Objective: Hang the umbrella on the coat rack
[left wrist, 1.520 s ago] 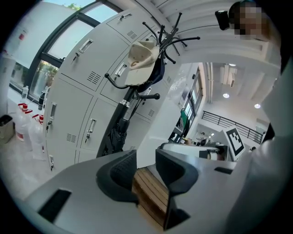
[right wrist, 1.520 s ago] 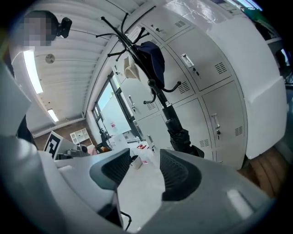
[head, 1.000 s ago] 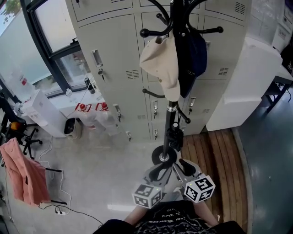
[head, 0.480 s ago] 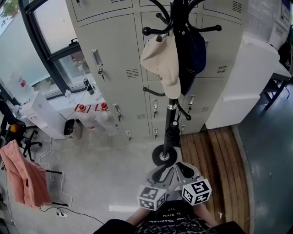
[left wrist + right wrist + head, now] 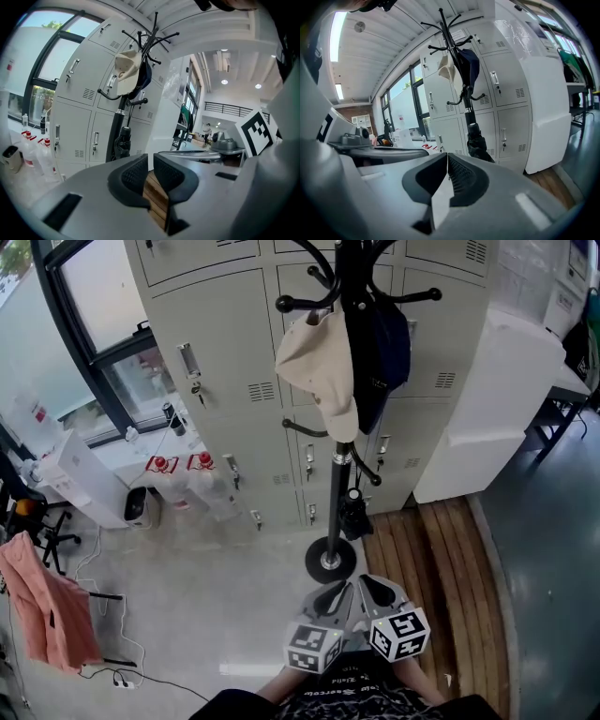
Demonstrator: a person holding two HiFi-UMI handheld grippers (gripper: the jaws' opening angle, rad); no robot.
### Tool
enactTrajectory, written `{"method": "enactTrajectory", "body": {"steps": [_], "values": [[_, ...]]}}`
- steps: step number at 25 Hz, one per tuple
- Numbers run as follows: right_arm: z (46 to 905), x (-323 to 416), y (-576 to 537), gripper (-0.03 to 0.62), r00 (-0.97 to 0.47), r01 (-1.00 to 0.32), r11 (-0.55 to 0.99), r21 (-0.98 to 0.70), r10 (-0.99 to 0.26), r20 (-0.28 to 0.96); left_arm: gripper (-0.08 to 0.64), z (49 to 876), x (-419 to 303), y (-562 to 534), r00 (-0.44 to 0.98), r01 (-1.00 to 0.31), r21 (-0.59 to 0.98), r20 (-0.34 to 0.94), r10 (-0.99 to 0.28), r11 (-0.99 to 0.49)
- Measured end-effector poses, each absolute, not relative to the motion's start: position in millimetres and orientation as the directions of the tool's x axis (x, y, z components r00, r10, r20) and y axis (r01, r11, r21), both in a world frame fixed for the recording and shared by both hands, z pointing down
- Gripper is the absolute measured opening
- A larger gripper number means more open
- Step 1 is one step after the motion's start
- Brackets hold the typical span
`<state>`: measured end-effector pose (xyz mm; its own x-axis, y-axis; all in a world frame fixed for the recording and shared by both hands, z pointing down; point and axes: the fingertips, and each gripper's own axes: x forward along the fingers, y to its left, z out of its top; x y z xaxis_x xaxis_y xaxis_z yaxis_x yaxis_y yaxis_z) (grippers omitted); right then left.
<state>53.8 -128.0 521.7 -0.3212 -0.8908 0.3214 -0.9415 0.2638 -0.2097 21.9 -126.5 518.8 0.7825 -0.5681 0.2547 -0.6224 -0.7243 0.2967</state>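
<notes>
The black folded umbrella (image 5: 353,514) hangs low on the black coat rack (image 5: 336,486), beside its pole and above the round base (image 5: 330,561). It shows too in the left gripper view as the umbrella (image 5: 123,143) and in the right gripper view as the umbrella (image 5: 476,143). A beige cap (image 5: 321,371) and a dark garment (image 5: 382,352) hang higher up. My left gripper (image 5: 336,596) is short of the base; its jaws are closing, with a narrow gap and nothing between them. My right gripper (image 5: 371,587) beside it is shut and empty.
Grey lockers (image 5: 234,352) stand right behind the rack. A white cabinet (image 5: 487,409) is at the right, with wooden decking (image 5: 431,559) in front of it. At the left are a window, bottles (image 5: 178,465), a white unit (image 5: 80,474), floor cables (image 5: 112,652) and a pink cloth (image 5: 42,601).
Both grippers have drawn back a little from the rack's foot toward me. The left jaws have narrowed from wide open and the right jaws have shut. The umbrella hangs free.
</notes>
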Motion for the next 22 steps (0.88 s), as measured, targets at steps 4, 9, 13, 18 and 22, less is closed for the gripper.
{"method": "enactTrajectory", "body": {"steps": [4,9,13,18,22], "values": [[525,55,-122,0.005,-0.324,-0.942,0.266,-0.206,-0.882,0.341,0.021,522,22,-125,0.777,-0.630,0.318,0.262,-0.573,-0.709],[524,52,-119,0.005,-0.325,-0.943,0.274,-0.187,-0.881,0.344,0.011,523,21,-124,0.772,-0.635,0.328,0.268,-0.576,-0.699],[523,53,-117,0.005,-0.324,-0.944,0.276,-0.182,-0.881,0.346,0.011,524,18,-123,0.763,-0.646,0.337,0.272,-0.586,-0.685],[524,52,-113,0.005,-0.321,-0.945,0.273,-0.179,-0.880,0.351,0.011,523,18,-120,0.765,-0.644,0.336,0.273,-0.583,-0.687],[520,49,-111,0.005,-0.316,-0.947,0.271,-0.174,-0.886,0.339,0.011,520,17,-119,0.765,-0.644,0.326,0.267,-0.586,-0.692]]}}
